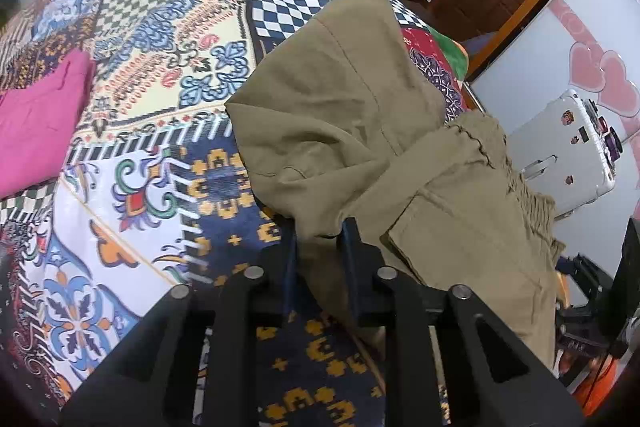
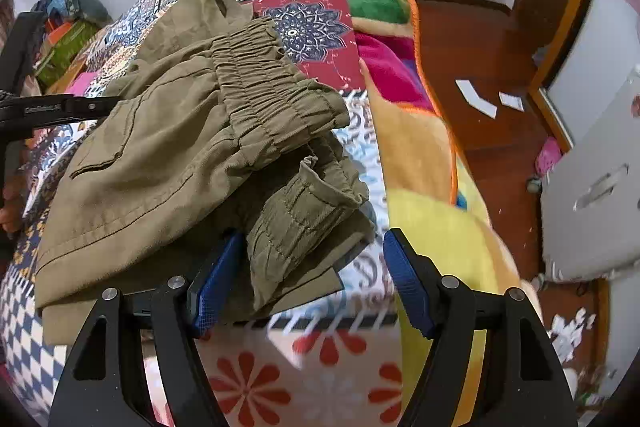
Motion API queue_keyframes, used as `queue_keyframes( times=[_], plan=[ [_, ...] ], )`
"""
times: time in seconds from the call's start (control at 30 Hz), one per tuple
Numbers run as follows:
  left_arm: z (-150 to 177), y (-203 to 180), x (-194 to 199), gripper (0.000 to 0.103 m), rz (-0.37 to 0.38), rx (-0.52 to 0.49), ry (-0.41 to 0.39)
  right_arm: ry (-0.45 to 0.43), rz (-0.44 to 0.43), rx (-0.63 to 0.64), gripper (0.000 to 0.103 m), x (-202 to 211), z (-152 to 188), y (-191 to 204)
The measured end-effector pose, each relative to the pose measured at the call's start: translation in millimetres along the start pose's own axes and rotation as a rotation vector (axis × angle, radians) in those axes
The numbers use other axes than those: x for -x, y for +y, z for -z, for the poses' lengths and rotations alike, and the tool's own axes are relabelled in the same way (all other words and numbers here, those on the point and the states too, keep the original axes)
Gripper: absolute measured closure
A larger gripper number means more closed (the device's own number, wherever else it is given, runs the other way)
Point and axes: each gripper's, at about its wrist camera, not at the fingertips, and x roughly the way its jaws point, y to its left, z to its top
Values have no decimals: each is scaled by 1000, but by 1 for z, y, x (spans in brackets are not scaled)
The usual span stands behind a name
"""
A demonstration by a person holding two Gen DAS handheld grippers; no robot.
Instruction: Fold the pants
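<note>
Left wrist view: olive-khaki cotton pants [image 1: 344,115] with an elastic waistband lie bunched on the patchwork-patterned bedspread [image 1: 160,67]. Left gripper [image 1: 320,239] is clamped on a fold. Right gripper [image 2: 312,259] stands spread wide around the cuff. Soft, light, floppy cloth, likely best gripped at hems. A pink cloth [image 1: 36,123] lies well apart.

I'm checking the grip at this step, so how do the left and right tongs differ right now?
The left tongs are shut on a bunch of the khaki pants, with cloth filling the narrow gap; the right tongs stand wide open, gripping nothing. The left tongs' fingers are mostly hidden by fabric, while the right tongs' blue pads show plainly, an elastic cuff lying between them. Both have black frames and hover over the patterned bedspread.
</note>
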Motion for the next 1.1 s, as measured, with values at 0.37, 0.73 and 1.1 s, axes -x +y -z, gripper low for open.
queue_keyframes(
  times=[0.37, 0.73, 1.1],
  plan=[
    [52, 20, 57, 98, -62, 55, -75, -5, 19, 119, 35, -18, -38, 17],
    [120, 32, 95, 102, -90, 127, -63, -46, 21, 142, 35, -6, -76, 25],
    [57, 70, 93, 43, -132, 161, -117, -115, -118, 85, 33, 51, -46, 41]
  ],
)
